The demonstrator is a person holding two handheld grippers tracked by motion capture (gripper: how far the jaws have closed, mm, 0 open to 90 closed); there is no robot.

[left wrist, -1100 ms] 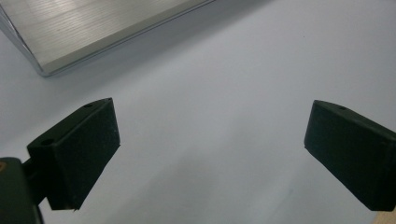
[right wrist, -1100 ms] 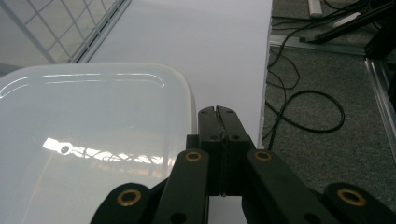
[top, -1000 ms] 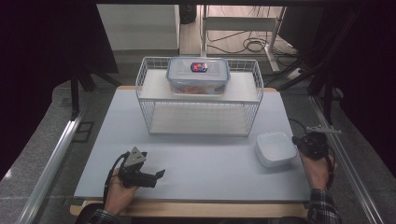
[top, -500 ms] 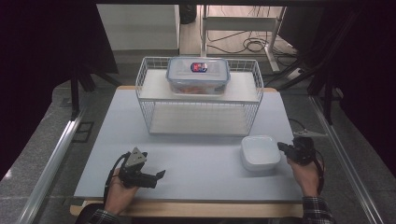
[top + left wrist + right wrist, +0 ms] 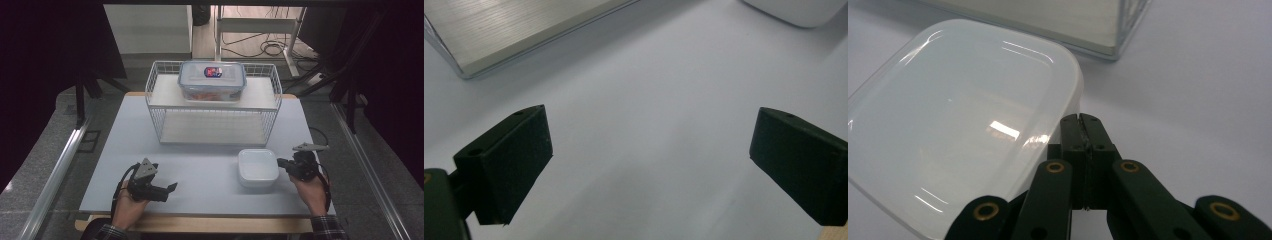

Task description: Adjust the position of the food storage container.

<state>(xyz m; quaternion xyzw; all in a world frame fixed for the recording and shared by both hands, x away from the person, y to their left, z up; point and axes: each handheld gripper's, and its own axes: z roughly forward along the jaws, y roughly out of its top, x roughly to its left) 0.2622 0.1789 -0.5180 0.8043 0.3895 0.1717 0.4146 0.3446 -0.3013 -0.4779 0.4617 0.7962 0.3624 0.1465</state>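
A pale grey table (image 5: 200,185) fills your workspace, with dark surroundings and cables on the floor beyond. The white lidded container (image 5: 257,167) sits on it just ahead of your right gripper (image 5: 281,163), whose jaws are pressed together with nothing between them; in the right gripper view their closed tips meet the container's (image 5: 963,125) rounded corner (image 5: 1070,107), which suggests you are using them as a blunt pusher to slide it across the table rather than lifting it. Past the container stands the white wire rack (image 5: 215,107), its lower shelf bare, a clip-lid food box (image 5: 212,80) on top. Your left gripper (image 5: 172,188) rests well apart, jaws spread wide over bare table, likely waiting its turn.
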